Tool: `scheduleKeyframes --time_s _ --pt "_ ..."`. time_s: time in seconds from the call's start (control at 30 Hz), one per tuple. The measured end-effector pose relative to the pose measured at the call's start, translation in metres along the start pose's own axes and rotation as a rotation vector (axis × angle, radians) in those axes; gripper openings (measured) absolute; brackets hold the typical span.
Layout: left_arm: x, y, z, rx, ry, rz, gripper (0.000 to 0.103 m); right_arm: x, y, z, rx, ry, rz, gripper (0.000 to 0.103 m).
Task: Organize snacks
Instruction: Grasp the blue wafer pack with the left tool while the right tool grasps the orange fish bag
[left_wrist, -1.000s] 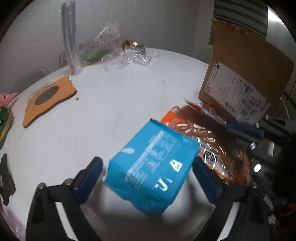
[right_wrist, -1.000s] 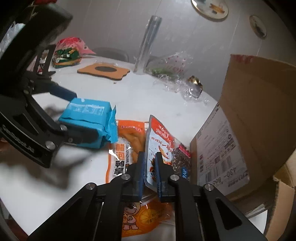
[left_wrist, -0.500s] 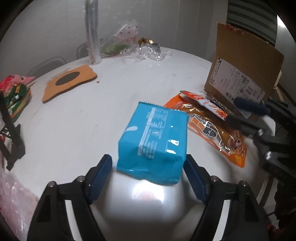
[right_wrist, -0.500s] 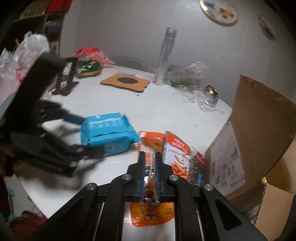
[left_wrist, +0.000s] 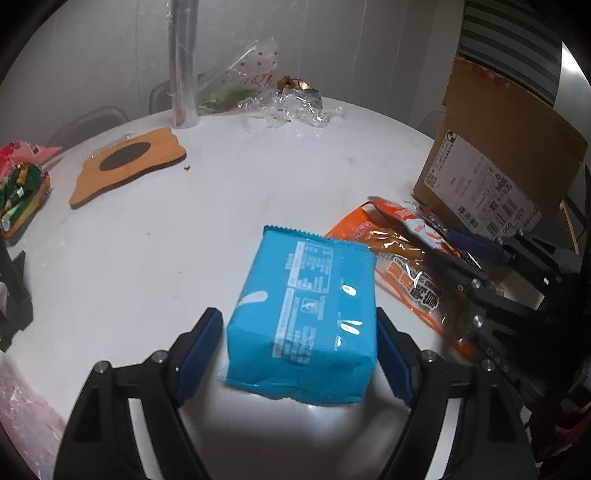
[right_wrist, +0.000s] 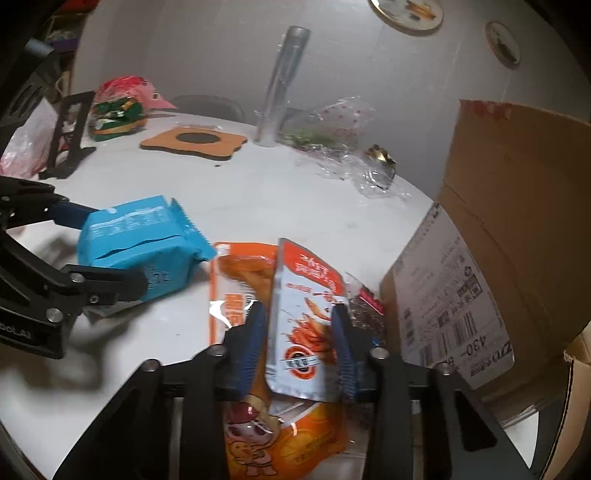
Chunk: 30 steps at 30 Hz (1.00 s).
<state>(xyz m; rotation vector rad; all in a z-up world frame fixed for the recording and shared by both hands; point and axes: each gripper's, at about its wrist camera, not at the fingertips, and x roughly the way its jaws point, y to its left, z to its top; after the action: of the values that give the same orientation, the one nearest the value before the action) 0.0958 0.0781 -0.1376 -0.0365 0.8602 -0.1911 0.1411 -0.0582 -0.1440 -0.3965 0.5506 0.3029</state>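
We're in a home, at a dining spot by the look of it: a round white table (left_wrist: 229, 199) pushed near a plain white wall, grey chair backs (left_wrist: 92, 120) tucked behind it. Decorative plates (right_wrist: 410, 14) hang on the wall. Household clutter everywhere: a wooden trivet (left_wrist: 129, 166), crumpled cellophane wrap (left_wrist: 295, 107), a clear plastic roll (left_wrist: 183, 62) standing upright, snack bags (right_wrist: 118, 110) heaped at the far edge, and an opened cardboard delivery box (right_wrist: 509, 236) with its shipping label facing us.

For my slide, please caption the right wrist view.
Right gripper opening around white snack pouch beside cardboard box.
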Motion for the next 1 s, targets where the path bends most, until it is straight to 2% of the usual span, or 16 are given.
scheduleKeyframes --time_s 0.1,0.2,0.33,0.5,0.67,0.77,0.83,0.9,1.0 --pt "0.001 0.002 0.001 -0.017 0.002 -0.019 0.076 0.002 0.003 0.0 -0.026 0.012 -0.026 0.005" --pt "0.0 0.003 0.0 -0.026 0.001 -0.039 0.07 0.001 0.006 0.001 -0.032 0.012 -0.04 0.004" --pt "-0.006 0.006 -0.006 -0.033 -0.004 -0.036 0.068 -0.015 0.008 0.006 -0.039 -0.029 -0.021 0.001" --pt "-0.017 0.015 -0.018 -0.066 -0.017 -0.02 0.068 -0.03 0.024 0.009 -0.05 -0.001 0.133 0.001" --pt "-0.024 0.019 -0.026 -0.073 -0.02 -0.013 0.068 -0.028 0.037 0.003 -0.051 0.029 0.214 0.006" --pt "-0.024 0.02 -0.026 -0.071 -0.02 -0.011 0.068 -0.026 0.041 0.0 -0.064 0.039 0.206 0.022" --pt "-0.024 0.02 -0.026 -0.071 -0.017 -0.015 0.068 -0.033 0.037 0.001 -0.045 0.015 0.212 0.047" --pt "-0.022 0.02 -0.024 -0.07 -0.015 -0.022 0.068 -0.037 0.03 0.004 -0.034 0.0 0.213 0.064" --pt "-0.02 0.021 -0.021 -0.071 -0.012 -0.029 0.068 -0.03 0.022 0.013 -0.079 -0.01 0.211 0.076"
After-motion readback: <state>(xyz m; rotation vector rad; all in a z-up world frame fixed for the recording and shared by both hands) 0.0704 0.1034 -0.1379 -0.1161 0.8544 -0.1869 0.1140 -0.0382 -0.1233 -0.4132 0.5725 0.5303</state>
